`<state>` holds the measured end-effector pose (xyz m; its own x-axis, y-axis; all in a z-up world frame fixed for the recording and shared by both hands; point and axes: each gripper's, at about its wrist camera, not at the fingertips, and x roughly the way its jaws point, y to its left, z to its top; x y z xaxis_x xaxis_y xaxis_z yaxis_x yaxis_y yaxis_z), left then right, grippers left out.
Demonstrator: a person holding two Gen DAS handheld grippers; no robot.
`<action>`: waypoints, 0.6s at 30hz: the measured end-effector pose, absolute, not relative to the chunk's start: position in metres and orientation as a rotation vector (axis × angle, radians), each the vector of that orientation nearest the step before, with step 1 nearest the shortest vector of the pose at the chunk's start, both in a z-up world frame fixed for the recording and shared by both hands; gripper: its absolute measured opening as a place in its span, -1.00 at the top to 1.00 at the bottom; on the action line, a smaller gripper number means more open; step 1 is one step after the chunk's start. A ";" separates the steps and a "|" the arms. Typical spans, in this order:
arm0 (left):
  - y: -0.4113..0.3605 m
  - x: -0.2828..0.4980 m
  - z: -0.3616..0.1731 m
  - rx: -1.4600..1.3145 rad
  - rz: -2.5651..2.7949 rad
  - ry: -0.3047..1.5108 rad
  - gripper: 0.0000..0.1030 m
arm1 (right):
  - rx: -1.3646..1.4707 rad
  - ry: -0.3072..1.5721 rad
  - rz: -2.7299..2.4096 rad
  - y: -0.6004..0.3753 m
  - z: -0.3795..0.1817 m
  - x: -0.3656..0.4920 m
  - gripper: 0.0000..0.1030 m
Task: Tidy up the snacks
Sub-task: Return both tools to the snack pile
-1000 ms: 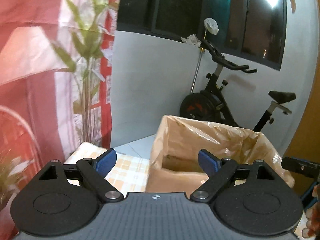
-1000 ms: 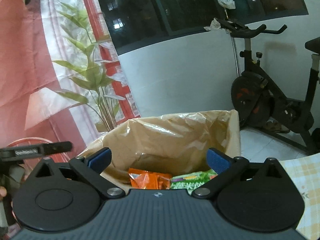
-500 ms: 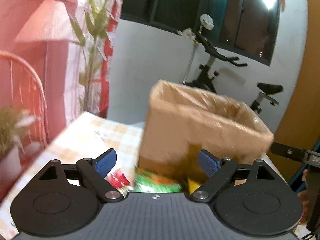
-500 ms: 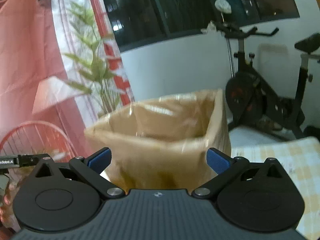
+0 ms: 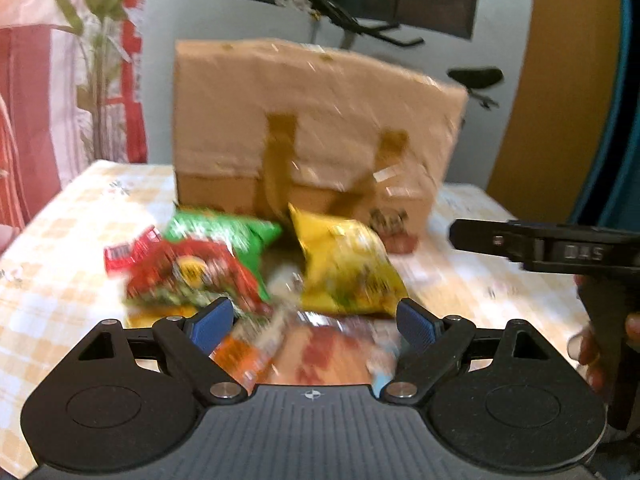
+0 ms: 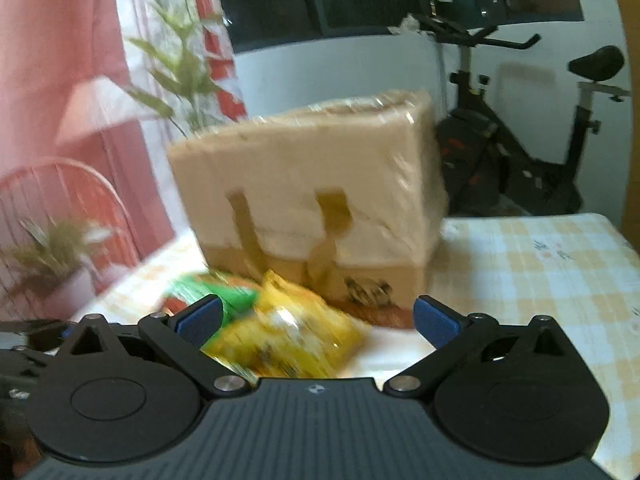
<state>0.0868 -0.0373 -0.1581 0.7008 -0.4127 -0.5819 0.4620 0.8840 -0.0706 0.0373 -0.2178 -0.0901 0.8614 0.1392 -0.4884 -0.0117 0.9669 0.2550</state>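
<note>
Both grippers, left gripper and right gripper, stood spread wide, holding nothing. Crinkly snack packets lay before the tan paper bag: yellow packet in both views, red packet only in the left wrist view.

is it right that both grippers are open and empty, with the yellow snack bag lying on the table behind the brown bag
Not quite: the yellow snack bag lies in front of the brown bag, on the gripper side, as the left wrist view shows. The left gripper and right gripper are indeed open and empty.
</note>
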 end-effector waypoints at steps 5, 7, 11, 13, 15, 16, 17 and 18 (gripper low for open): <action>-0.041 0.083 -0.165 0.132 -0.504 0.633 -0.75 | 0.245 0.590 0.063 -0.215 -0.113 0.029 -1.00; -0.041 0.084 -0.167 0.130 -0.500 0.646 -0.75 | 0.260 0.609 0.069 -0.215 -0.117 0.028 -1.00; -0.044 0.084 -0.174 0.133 -0.511 0.675 -0.75 | 0.260 0.627 0.069 -0.215 -0.120 0.029 -1.00; -0.049 0.083 -0.179 0.152 -0.509 0.689 -0.75 | 0.283 0.632 0.084 -0.217 -0.122 0.030 -1.00; -0.051 0.085 -0.183 0.169 -0.498 0.701 -0.75 | 0.308 0.641 0.090 -0.219 -0.125 0.030 -1.00; -0.051 0.087 -0.185 0.169 -0.497 0.710 -0.75 | 0.316 0.645 0.091 -0.220 -0.127 0.030 -1.00; -0.052 0.088 -0.188 0.168 -0.501 0.721 -0.75 | 0.320 0.645 0.089 -0.221 -0.128 0.030 -1.00; -0.053 0.089 -0.190 0.174 -0.504 0.732 -0.75 | 0.323 0.644 0.086 -0.221 -0.129 0.030 -1.00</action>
